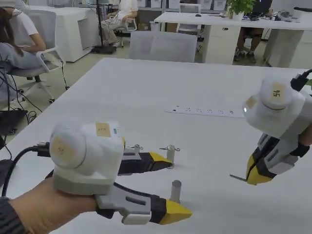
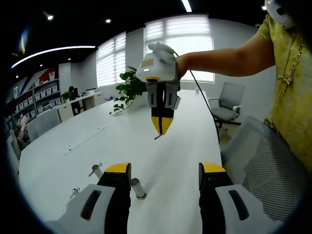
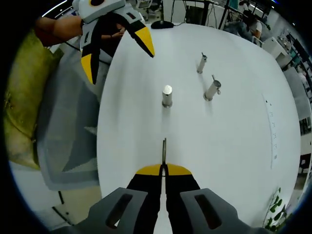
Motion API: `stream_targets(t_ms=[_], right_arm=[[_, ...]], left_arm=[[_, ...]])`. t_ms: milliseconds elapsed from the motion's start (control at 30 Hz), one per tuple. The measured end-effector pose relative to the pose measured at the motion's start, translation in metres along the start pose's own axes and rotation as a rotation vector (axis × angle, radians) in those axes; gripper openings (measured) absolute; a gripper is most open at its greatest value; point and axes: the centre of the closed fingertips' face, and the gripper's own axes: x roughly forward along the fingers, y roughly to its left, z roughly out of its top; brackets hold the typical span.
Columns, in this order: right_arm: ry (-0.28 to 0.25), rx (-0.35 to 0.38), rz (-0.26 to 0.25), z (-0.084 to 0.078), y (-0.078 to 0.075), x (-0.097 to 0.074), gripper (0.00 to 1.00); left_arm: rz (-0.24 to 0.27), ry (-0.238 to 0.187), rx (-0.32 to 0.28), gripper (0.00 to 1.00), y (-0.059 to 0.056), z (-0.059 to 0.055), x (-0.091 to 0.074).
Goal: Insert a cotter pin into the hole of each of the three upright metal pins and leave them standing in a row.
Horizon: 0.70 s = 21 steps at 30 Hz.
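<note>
A white counter (image 1: 146,92) in an office, seen from above. Three short upright metal pins stand near each other on it.

Two of them, the far pin (image 3: 202,62) and the middle pin (image 3: 212,90), each have a thin cotter pin through the top. The near pin (image 1: 175,190) is bare, so two of the three appear done and the last insertion is the step in hand.

The left gripper (image 1: 168,184) lies low over the counter with its yellow-tipped jaws spread wide and nothing grasped. The bare pin stands between those jaws, close to one of them. Whether it touches that jaw cannot be told.

The right gripper (image 3: 164,168) is held above the counter, well apart from the pins, with its jaws clenched on the last cotter pin (image 3: 164,151). The cotter pin sticks straight out past the gripper tips. In the right gripper view it points roughly toward the bare pin.

Next, the left gripper probably needs to close on the bare pin and steady it. The right gripper then has to come down to the level of the pin's cross hole and line the cotter pin up with it. The hole itself is too small to make out here. The push should be gentle, since a nudge could tip the pin or knock its neighbours out of the row.
</note>
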Motion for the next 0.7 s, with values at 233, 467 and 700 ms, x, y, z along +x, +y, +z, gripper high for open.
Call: stream_targets(t_ms=[233, 467, 700], right_arm=[[0.016, -0.064, 0.038, 0.025, 0.027, -0.004, 0.02], [0.002, -0.082, 0.069, 0.042, 0.039, -0.01, 0.02], [0.014, -0.099, 0.103, 0.047, 0.048, -0.009, 0.02]], left_arm=[[-0.044, -0.012, 0.038, 0.52, -0.013, 0.006, 0.011], [-0.066, -0.029, 0.068, 0.45, -0.021, 0.009, 0.017], [-0.072, -0.039, 0.134, 0.32, -0.024, 0.011, 0.02]])
